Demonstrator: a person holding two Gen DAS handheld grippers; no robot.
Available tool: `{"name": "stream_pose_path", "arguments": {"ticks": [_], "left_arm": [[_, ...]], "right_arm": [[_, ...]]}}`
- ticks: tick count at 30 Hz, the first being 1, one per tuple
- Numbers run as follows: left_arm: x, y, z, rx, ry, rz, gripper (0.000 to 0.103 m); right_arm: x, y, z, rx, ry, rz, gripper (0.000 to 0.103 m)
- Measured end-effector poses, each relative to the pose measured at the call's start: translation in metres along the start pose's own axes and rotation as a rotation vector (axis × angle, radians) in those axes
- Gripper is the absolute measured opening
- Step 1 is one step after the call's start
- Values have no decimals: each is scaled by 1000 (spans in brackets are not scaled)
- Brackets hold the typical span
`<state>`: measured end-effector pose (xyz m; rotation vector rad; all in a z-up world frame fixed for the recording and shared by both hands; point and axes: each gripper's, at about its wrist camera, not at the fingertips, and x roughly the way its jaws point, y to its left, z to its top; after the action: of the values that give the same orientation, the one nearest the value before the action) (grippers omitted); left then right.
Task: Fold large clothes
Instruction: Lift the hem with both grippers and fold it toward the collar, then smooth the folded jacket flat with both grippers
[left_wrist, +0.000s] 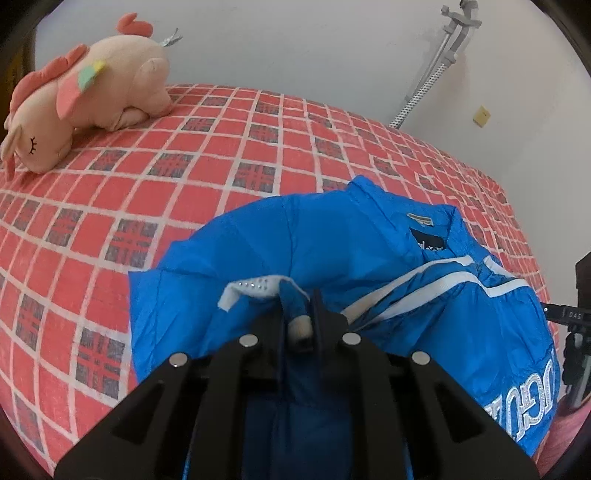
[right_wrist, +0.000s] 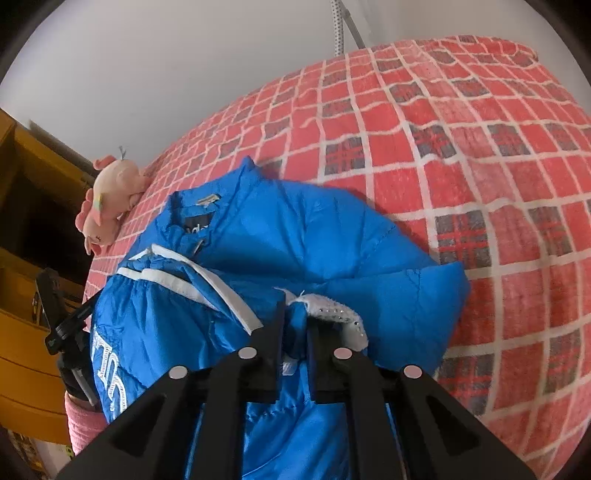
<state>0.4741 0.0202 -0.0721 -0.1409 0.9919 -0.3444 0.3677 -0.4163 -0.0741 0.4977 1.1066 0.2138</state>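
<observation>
Both claws (left_wrist: 301, 306) (right_wrist: 295, 325) pinch jacket (left_wrist: 332, 236) hem.

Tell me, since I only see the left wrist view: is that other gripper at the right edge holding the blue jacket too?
Observer: Yes. The right gripper is shut on the blue jacket, right beside a white studded cuff.
Operator: And what is past the plush toy? My picture goes dark there.
Observer: A yellow cabinet stands beyond the plush toy, beside the bed.
</observation>
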Motion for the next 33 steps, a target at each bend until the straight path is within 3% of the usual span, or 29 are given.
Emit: {"name": "stream_pose_path", "arguments": {"ticks": [3, 6, 8, 10, 13, 19, 24, 25, 26, 27, 28, 29, 30, 31, 33], "left_arm": [[-12, -2, -3, 4, 8, -17, 18], [-39, 0, -9, -7, -14, -68, 28], [-63, 5, -18, -15, -47, -94, 80], [-80, 6, -27, 8, -104, -51, 81], [-96, 11, -40, 59, -132, 19, 81], [-91, 21, -70, 94, -70, 93, 82], [-83, 31, -82, 52, -40, 4, 83], [-81, 29, -83, 53, -37, -7, 83], [-78, 27, -84, 60, -32, -16, 78], [-77, 22, -86, 69, -30, -13, 70], [-76, 18, -87, 78, -28, -14, 53], [-76, 13, -89, 92, -34, -8, 35], [-79, 7, -90, 108, -50, 3, 27], [-82, 3, -91, 120, -68, 17, 16], [-92, -4, -90, 130, -112, 31, 9]], "right_arm": [[-13, 6, -6, -26, -16, 7, 16], [-29, 13, -16, -66, -31, 20, 22], [-39, 16, -27, -96, -38, 27, 29], [-46, 19, -33, -122, -57, 14, 72], [-55, 26, -45, -185, -95, -62, 73], [-55, 25, -65, -226, -77, -114, 74], [-38, 25, -74, -249, -26, -137, 75], [-35, 27, -75, -258, -26, -145, 71], [-34, 28, -77, -265, -27, -146, 65], [-33, 29, -78, -272, -35, -155, 52], [-35, 31, -79, -283, -55, -195, 39], [-38, 34, -80, -297, -74, -215, 32], [-41, 36, -81, -306, -92, -215, 21], [-46, 37, -82, -308, -105, -209, 14], [-60, 42, -81, -306, -149, -197, 10]]}}
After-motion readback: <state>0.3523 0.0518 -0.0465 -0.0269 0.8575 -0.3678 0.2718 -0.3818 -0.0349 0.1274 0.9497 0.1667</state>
